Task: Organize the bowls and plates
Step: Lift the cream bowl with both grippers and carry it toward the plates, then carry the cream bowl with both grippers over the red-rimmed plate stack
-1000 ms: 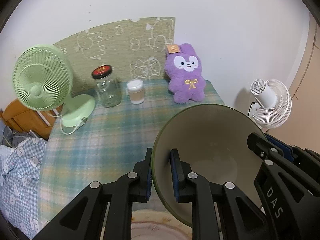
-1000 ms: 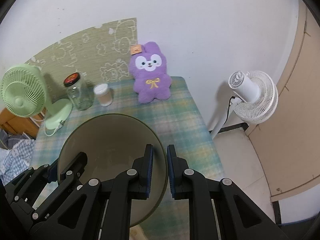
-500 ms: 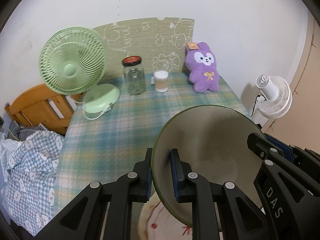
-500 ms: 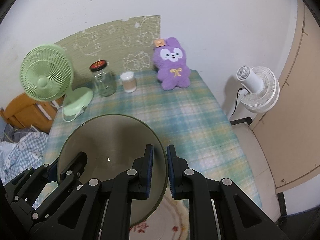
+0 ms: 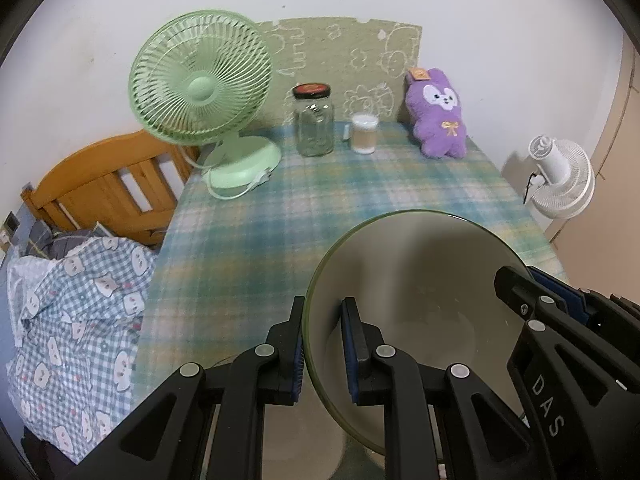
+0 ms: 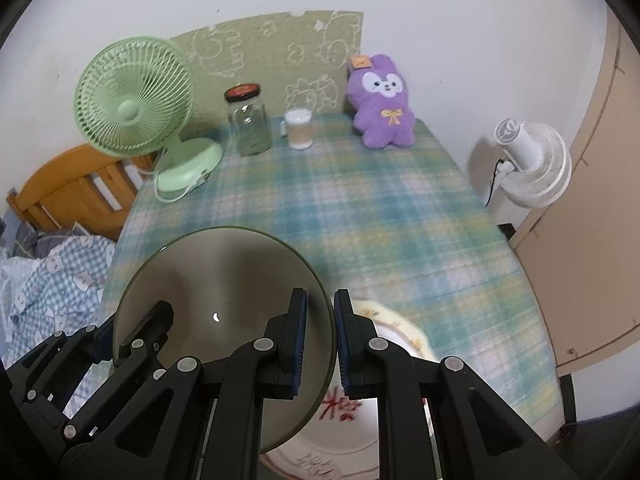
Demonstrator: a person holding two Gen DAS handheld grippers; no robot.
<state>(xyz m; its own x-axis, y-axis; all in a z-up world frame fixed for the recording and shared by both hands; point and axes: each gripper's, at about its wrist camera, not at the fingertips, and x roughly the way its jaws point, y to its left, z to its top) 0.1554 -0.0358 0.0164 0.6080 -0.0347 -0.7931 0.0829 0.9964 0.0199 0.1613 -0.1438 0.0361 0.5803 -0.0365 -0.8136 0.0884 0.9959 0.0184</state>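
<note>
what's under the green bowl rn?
A white plate with red characters and yellow rim decoration lies below the green bowl, on the plaid tablecloth. The bowl and jaws cover its left part.

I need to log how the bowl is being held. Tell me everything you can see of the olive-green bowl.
The olive-green bowl is round and deep, with a thin, darker green rim and a smooth, glossy grey-beige inside that looks like glazed ceramic. It appears empty. It is held off the checked tablecloth, tilted so its opening faces the cameras. The left gripper clamps its rim on one side, the right gripper the opposite side. Below it lies a white patterned plate; whether they touch cannot be told.
</note>
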